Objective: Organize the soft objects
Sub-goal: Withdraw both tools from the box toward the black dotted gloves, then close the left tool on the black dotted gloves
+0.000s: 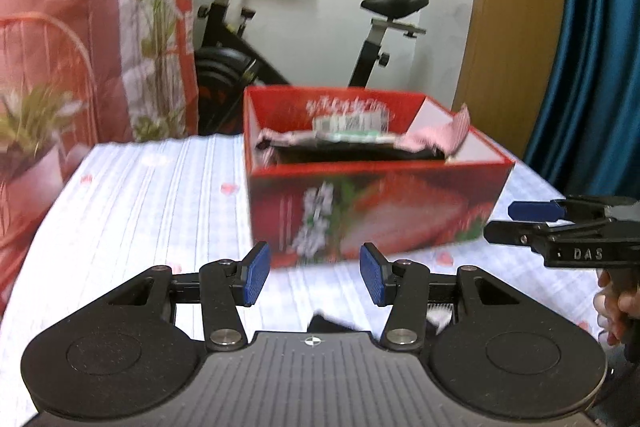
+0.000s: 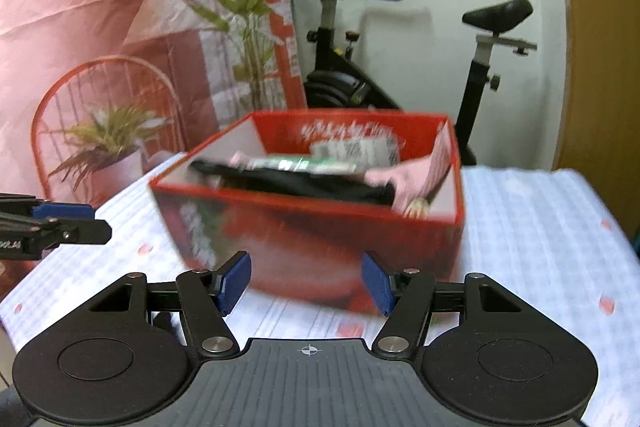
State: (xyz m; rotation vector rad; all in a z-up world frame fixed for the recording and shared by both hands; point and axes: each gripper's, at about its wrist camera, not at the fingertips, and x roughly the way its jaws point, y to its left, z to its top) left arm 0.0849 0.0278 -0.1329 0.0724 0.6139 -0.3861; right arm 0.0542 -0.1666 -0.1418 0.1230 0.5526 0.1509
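Red box (image 1: 372, 211) mid-table; both jaws parted (empty).

Motion blur smears the box (image 1: 372, 211) in both views, so its printed lettering cannot be read. The soft things (image 2: 320, 179) inside blur together; their lower parts hide behind the near wall. The right gripper (image 1: 516, 223) is cut off by the left view's edge.

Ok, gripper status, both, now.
Left gripper: open, holding nothing, facing the red box.
Right gripper: open, holding nothing.
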